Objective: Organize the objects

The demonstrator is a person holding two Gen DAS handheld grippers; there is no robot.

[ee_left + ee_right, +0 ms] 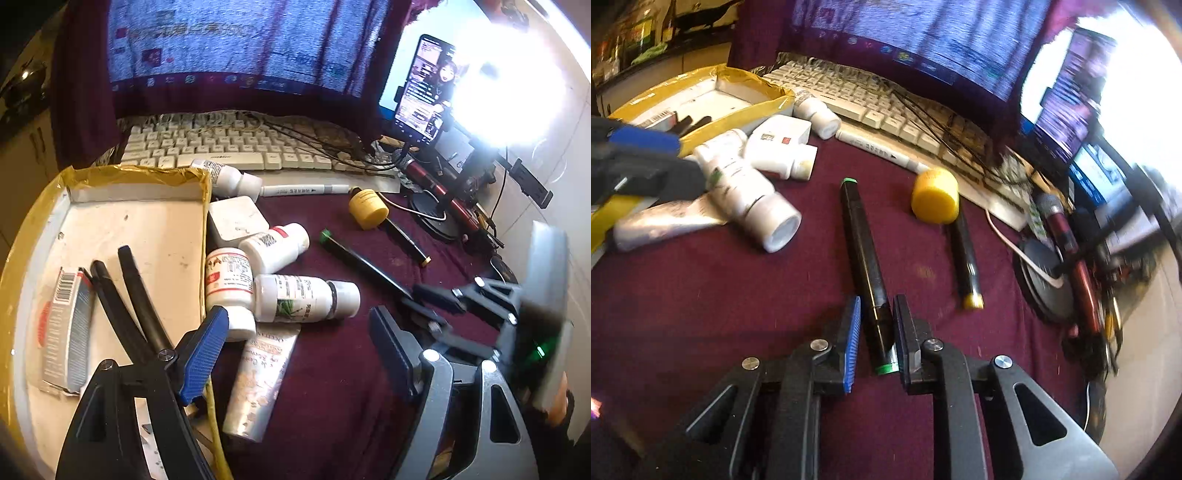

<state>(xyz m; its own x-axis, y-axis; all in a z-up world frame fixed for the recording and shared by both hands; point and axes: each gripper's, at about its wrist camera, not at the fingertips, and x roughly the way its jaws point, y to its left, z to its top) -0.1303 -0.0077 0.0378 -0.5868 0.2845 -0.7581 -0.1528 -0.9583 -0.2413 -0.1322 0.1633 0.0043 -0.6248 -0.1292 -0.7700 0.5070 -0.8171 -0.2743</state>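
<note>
A desk covered in a dark maroon cloth (738, 295) holds a scatter of small items, with a shallow cardboard tray (110, 221) edged in yellow tape as the main landmark.

The right gripper (877, 332) sits low over the cloth, well to the right of the tray. Its two fingers stand narrowly apart on either side of a black marker with green ends (866, 266). The marker lies flat on the cloth between them; the right finger looks to be touching it, while a thin gap shows on the left side, so a firm grip cannot be confirmed.

The left gripper (299, 343) hangs at the tray's right edge, its fingers spread wide and holding nothing. Its left blue pad (203, 354) overlaps the tray's rim, beside a cluster of white bottles.

Inside the tray lie two black pens (125, 295) and a small grey box with a barcode (66, 325).

Just outside the tray's right wall are several white pill bottles (229, 280), a larger white bottle lying on its side (303, 297), a white square box (236, 218), and a pale cream tube (258, 380).

Farther right of the tray lie a yellow cap (934, 201) and a second black marker with a yellow end (966, 258).

Behind the tray sit a white marker (303, 190), a white keyboard (229, 144) and a monitor (240, 44). A phone on a stand (424, 88) glows at the far right.
</note>
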